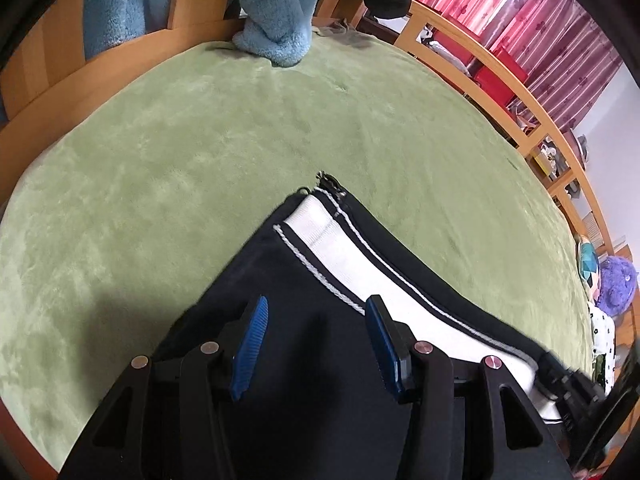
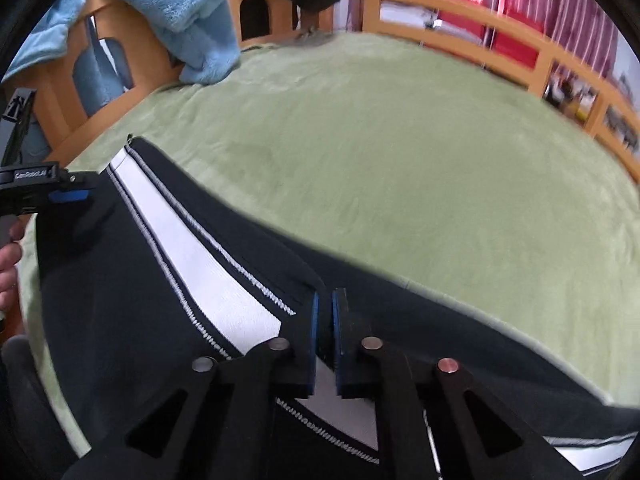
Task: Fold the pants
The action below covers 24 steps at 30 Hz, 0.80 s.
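At the bottom centre of the right wrist view, the right gripper [image 2: 325, 308] was pinched almost closed on a fold of the pants [image 2: 120, 280], its blue pads [image 2: 314, 328] meeting the dark cloth just beside the white side stripe [image 2: 208, 264]. Holding there probably gave the person a firm point from which to carry or steady one end of the garment while the fold was made.

In the left wrist view, low in the frame, the left gripper [image 1: 316, 312] stood with its jaws spread wide apart over the dark fabric, gripping nothing; the pants [image 1: 312, 360] lay flat beneath it. It seemed poised either to take a new hold or to have let go, and which one the frames could not settle.

The pants lay spread on the green blanket [image 1: 200, 140], the stripe running up toward a hem with a small zipper [image 1: 326, 180] near mid-frame.

Only the right view showed the left gripper from outside, at the left edge [image 2: 68, 194], hovering at the garment's far end, with a bare hand [image 2: 10, 264] below it. Only the left view showed the hem's zipper clearly, and a purple plush toy [image 1: 616, 280] at the right edge.

Farthest off, both views showed a blue fleece blanket [image 2: 180, 8] draped over the wooden rail [image 2: 460, 12], with red curtains [image 1: 520, 12] behind.
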Each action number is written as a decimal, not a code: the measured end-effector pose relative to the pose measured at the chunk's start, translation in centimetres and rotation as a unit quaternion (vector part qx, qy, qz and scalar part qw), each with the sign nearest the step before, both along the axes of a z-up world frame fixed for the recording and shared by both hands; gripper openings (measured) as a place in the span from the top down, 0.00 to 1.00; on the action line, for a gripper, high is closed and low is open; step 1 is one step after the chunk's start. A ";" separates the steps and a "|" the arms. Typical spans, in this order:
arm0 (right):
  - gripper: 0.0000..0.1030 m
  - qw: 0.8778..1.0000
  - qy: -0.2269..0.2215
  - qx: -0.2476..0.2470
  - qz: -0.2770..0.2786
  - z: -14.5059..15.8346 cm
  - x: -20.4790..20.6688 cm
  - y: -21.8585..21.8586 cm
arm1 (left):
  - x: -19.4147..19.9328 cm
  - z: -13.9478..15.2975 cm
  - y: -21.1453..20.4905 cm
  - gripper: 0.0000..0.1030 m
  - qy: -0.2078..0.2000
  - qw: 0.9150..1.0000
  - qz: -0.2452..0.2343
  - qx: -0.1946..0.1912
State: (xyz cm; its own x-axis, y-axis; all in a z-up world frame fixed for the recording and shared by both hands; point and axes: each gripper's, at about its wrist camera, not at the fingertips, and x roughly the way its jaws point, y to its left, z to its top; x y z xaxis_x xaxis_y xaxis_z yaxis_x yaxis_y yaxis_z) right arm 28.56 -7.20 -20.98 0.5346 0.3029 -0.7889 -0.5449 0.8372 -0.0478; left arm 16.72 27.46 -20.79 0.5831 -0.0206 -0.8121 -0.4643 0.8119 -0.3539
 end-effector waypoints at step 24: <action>0.46 0.971 -0.011 -0.017 -0.236 4.0 -6.7 -19.6 | 6.5 -1.3 1.4 0.78 0.006 0.995 -0.004 0.104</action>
State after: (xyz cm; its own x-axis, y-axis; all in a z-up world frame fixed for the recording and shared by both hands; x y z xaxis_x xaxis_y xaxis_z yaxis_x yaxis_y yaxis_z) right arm 21.86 -26.79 -16.93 0.6246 -0.0065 -0.7809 -0.0982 0.9914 -0.0868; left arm 23.25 28.91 -22.09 0.5742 0.1435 -0.8060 -0.4601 0.8709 -0.1727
